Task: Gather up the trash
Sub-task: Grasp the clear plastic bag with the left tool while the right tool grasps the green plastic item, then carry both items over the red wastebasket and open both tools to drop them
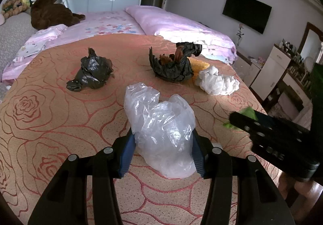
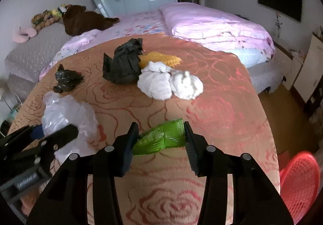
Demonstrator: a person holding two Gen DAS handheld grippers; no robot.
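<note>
A crumpled clear plastic bag (image 1: pixel 157 107) rests on the rose-patterned orange cloth (image 1: pixel 60 124), and my left gripper (image 1: pixel 162 134) is shut on its lower part. The same clear bag (image 2: pixel 64 111) and left gripper (image 2: pixel 55 131) show at the left of the right wrist view. A green crinkled wrapper (image 2: pixel 163 136) lies on the cloth between the pads of my right gripper (image 2: pixel 160 130), which press on both its ends. In the left wrist view the right gripper (image 1: pixel 242 122) is at the right edge, with a bit of the green wrapper (image 1: pixel 249 113) beside its tip.
Farther back on the cloth lie a small black bag (image 1: pixel 90 73), a larger open black bag (image 1: pixel 173 65), a white wad of cloth (image 1: pixel 216 81) and a yellow piece (image 2: pixel 159 58). A red mesh basket (image 2: pixel 298 180) stands below the right edge. A pink bed (image 1: pixel 181 27) lies behind.
</note>
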